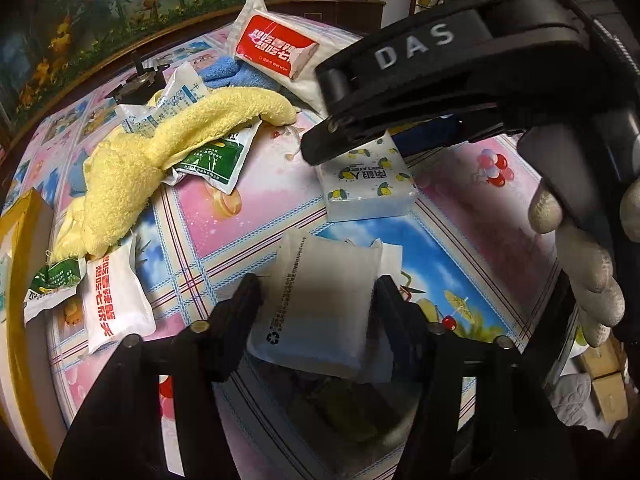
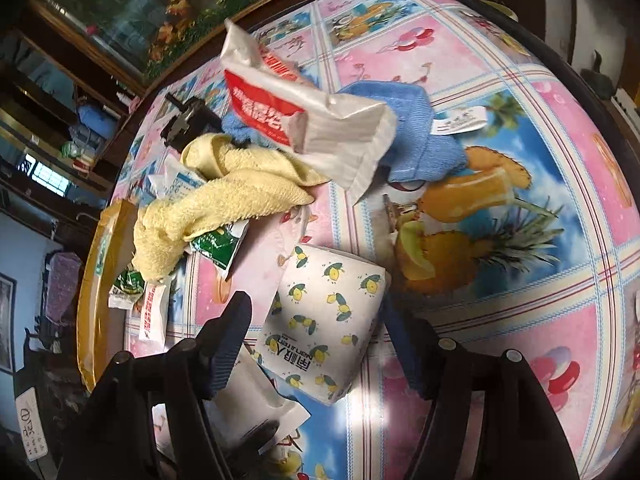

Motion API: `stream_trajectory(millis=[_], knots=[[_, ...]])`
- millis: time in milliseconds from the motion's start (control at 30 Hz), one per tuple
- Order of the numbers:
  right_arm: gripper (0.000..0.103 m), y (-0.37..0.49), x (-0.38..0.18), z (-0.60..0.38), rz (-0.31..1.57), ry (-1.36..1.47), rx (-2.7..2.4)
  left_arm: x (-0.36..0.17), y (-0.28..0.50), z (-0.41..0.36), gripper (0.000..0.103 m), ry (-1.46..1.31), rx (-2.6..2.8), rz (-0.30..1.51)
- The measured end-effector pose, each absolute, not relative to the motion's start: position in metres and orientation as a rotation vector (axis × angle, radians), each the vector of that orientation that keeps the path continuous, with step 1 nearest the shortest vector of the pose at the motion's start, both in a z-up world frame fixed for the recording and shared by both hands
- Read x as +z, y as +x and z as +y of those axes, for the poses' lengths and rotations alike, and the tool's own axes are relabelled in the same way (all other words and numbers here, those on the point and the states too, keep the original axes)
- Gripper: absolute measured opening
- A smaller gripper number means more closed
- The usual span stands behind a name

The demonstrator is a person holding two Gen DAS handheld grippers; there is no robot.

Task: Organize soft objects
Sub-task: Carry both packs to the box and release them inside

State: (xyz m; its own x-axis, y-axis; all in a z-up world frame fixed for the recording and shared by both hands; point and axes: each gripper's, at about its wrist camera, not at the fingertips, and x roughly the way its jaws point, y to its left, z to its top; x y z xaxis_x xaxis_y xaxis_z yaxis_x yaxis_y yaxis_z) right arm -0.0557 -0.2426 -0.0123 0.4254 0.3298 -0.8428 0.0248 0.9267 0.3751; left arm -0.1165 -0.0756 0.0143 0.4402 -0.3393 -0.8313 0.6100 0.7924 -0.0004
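Note:
My left gripper (image 1: 316, 284) is shut on a white tissue packet (image 1: 320, 304), held above the patterned tablecloth (image 1: 248, 216). My right gripper (image 2: 316, 312) has its fingers on both sides of a lemon-print tissue pack (image 2: 328, 320); that pack also shows in the left wrist view (image 1: 368, 184) under the right gripper's black body (image 1: 420, 92). A yellow towel (image 1: 160, 152), a blue towel (image 2: 416, 132) and red-and-white wet-wipe packs (image 1: 276, 48) (image 2: 296, 120) lie in a pile behind.
Green-and-white sachets (image 1: 212, 160) lie under the yellow towel. Another red-lettered wipe pack (image 1: 116, 300) lies at left. A yellow box (image 2: 100, 280) stands at the table's left edge. A black metal object (image 2: 188, 124) sits at the back.

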Motion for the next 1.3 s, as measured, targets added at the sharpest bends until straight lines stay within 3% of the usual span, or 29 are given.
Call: stream_trajectory(millis=[100, 233, 333, 400, 633, 900, 1300], knots=[[0.076, -0.054, -0.012, -0.226, 1.144, 0.229, 0.187, 0.016, -0.122, -0.068, 0.045, 0.302, -0.616, 0.94], [0.076, -0.056, -0.016, -0.203, 1.143, 0.035, 0.162, 0.019, -0.12, -0.053, 0.042, 0.224, -0.635, 0.959], [0.056, -0.064, -0.015, -0.197, 1.108, -0.012, 0.178, 0.023, -0.118, -0.035, 0.042, 0.163, -0.633, 0.965], [0.053, -0.07, -0.014, -0.201, 1.096, 0.024, 0.198, 0.029, -0.117, -0.022, 0.042, 0.121, -0.626, 0.959], [0.053, -0.089, 0.005, -0.21, 1.019, 0.109, 0.243, 0.066, -0.115, 0.025, 0.042, -0.024, -0.558, 0.904], [0.053, -0.096, 0.054, -0.168, 0.919, 0.152, 0.454, 0.108, -0.104, 0.136, 0.043, -0.115, -0.301, 0.814], [0.052, -0.059, 0.052, 0.005, 0.976, 0.051, 0.76, 0.064, -0.038, 0.243, 0.043, -0.236, -0.068, 0.933]])
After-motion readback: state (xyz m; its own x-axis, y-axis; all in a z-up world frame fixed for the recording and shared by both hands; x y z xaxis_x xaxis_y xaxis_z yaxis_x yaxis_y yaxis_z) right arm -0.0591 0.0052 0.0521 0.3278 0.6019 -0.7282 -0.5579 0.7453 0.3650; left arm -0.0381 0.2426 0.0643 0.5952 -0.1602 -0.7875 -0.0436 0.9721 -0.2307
